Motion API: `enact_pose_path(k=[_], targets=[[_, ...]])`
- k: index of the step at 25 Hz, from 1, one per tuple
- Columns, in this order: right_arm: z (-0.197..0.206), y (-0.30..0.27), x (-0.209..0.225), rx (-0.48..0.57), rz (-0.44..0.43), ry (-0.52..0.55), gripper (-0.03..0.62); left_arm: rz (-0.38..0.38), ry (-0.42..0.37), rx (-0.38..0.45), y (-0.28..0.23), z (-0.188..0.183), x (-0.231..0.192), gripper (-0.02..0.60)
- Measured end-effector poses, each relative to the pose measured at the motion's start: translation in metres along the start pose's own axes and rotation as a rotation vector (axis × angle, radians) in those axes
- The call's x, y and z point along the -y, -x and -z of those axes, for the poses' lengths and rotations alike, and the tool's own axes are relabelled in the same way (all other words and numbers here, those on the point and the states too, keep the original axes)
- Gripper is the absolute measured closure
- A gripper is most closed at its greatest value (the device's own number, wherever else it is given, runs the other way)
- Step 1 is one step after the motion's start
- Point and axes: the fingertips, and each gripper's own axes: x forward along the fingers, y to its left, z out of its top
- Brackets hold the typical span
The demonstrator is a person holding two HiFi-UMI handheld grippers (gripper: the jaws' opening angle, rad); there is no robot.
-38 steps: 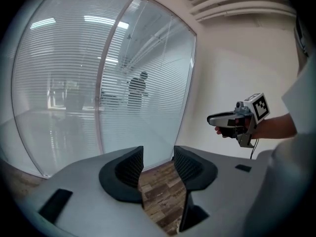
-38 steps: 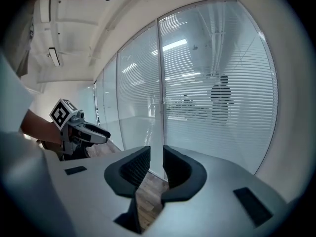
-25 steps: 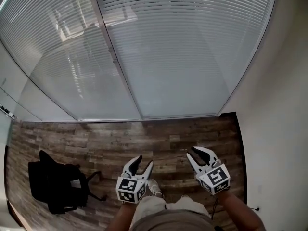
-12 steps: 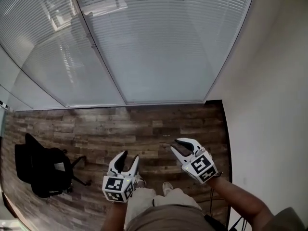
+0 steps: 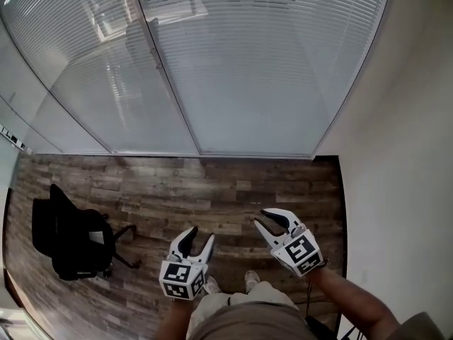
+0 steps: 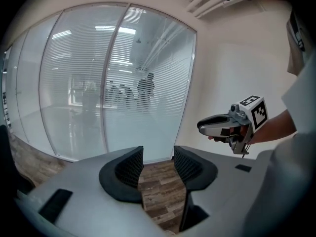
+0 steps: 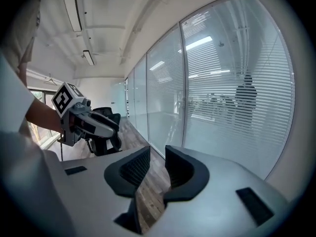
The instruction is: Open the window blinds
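We stand on the wood floor (image 5: pixel 212 190) facing the blinds (image 5: pixel 269 69), which fill the glazed wall ahead, well apart from both tools. The left tongs (image 5: pixel 199 236) stand fairly wide and the right tongs (image 5: pixel 260 217) a little narrower. Each has only floor showing between its pads, so neither holds anything.

The main risk, as we judge it, is going for the wrong thing. We can make out no cord or wand. A small fitting (image 5: pixel 156 62) sits on the post (image 5: pixel 177 105) between the panes, but it is too small to identify. If the slats sit behind glass, reaching for them would only knock the tongs against the pane. Tongs this broad could also slip on a thin control, and a hard tug could bend slats or jam the mechanism. The chair (image 5: pixel 67 239) is off to the left, out of our way.

The blinds hang upright, facing us flat-on. Each slat's long axis runs level, side to side across its pane, and the slats are stacked from the top down to the floor. They look turned mostly shut.
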Motion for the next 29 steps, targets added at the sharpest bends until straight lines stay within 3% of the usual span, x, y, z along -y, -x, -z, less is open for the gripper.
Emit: enact_pose_path(k=[13, 29], targets=[[-0.012, 0.004, -0.046, 0.018, 0.022, 0.044, 0.517, 0.046, 0.006, 0.005, 0.033, 0.007, -0.012, 0.376], [-0.034, -0.016, -0.077, 0.029, -0.029, 0.075, 0.519, 0.118, 0.044, 0.024, 0.039, 0.002, -0.015, 0.376]])
